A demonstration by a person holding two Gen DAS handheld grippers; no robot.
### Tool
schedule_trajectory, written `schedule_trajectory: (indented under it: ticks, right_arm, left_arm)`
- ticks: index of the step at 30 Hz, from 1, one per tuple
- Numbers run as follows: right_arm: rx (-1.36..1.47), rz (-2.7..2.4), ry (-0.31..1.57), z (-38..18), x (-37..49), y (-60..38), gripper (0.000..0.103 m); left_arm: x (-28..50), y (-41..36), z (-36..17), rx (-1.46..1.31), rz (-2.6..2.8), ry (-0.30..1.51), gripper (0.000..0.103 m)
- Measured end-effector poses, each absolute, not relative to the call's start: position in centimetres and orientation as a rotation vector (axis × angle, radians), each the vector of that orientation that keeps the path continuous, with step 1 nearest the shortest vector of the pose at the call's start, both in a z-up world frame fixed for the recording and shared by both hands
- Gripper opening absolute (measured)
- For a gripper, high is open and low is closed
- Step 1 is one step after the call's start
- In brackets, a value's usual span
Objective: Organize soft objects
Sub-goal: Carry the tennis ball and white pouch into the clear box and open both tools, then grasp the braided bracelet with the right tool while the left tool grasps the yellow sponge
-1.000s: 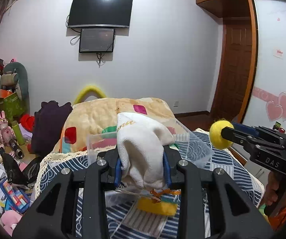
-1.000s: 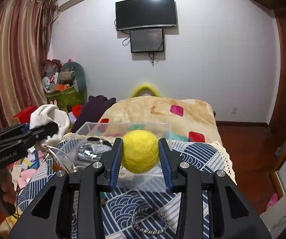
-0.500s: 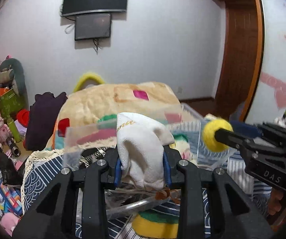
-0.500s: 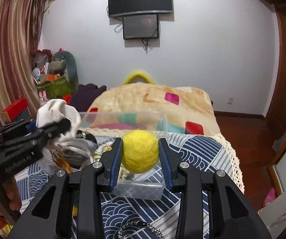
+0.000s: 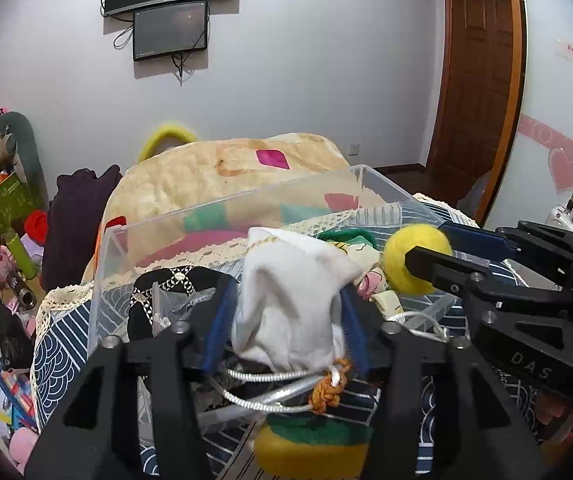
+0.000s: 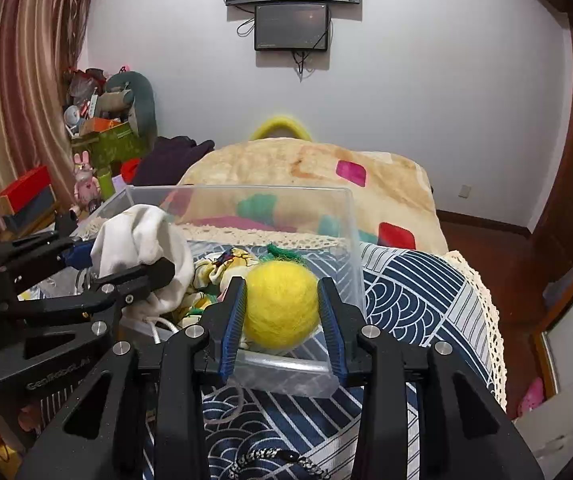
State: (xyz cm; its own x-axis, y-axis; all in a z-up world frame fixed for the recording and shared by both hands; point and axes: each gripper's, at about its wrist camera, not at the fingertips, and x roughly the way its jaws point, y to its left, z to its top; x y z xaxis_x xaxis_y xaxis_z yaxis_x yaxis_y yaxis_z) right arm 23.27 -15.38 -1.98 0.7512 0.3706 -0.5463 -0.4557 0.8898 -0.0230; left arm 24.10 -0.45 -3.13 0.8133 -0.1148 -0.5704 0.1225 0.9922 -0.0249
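My left gripper [image 5: 286, 304] is shut on a white cloth pouch [image 5: 290, 292] with a drawstring and holds it over the near edge of a clear plastic bin [image 5: 222, 204]. My right gripper [image 6: 282, 300] is shut on a yellow felt ball [image 6: 282, 304], held over the bin's [image 6: 342, 216] near right corner. The ball [image 5: 410, 256] and the right gripper also show in the left wrist view; the pouch [image 6: 142, 240] shows in the right wrist view. Inside the bin lie a patterned cloth [image 6: 222, 268] and a black item [image 5: 158, 284].
The bin sits on a bed with a blue-white patterned cover [image 6: 414, 292] and a beige blanket [image 6: 314, 164] behind. A yellow-green sponge [image 5: 310, 448] and a braided bracelet [image 6: 274, 460] lie near me. Toys and boxes clutter the left [image 6: 98, 136].
Both grippers have moved forward and down toward the bin, each still holding its object. The bin now looks closer and larger.
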Motion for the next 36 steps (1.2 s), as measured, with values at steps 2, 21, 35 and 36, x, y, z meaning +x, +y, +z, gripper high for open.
schedule_trajectory:
  ticks: [2,21,35,36]
  right_arm:
    - [-0.168,0.451,0.560,-1.9,23.1,-15.3,0.035]
    - [-0.158,0.457,0.460,1.4,19.7,-17.7,0.049]
    - [-0.168,0.449,0.514,-1.7,17.2,-19.4,0.059]
    - [-0.170,0.454,0.530,-2.2,17.2,-19.4,0.059]
  left_arm:
    - [23.7,-0.3,-2.9,0.004,-0.133,0.608,0.056]
    - [18.1,2.0,-0.2,-0.045,-0.125,0.534,0.077]
    - [14.8,1.6,-5.6,-0.075,-0.170,0.671,0.078]
    - [14.8,1.5,-6.1,-0.082,-0.174,0.685,0.078]
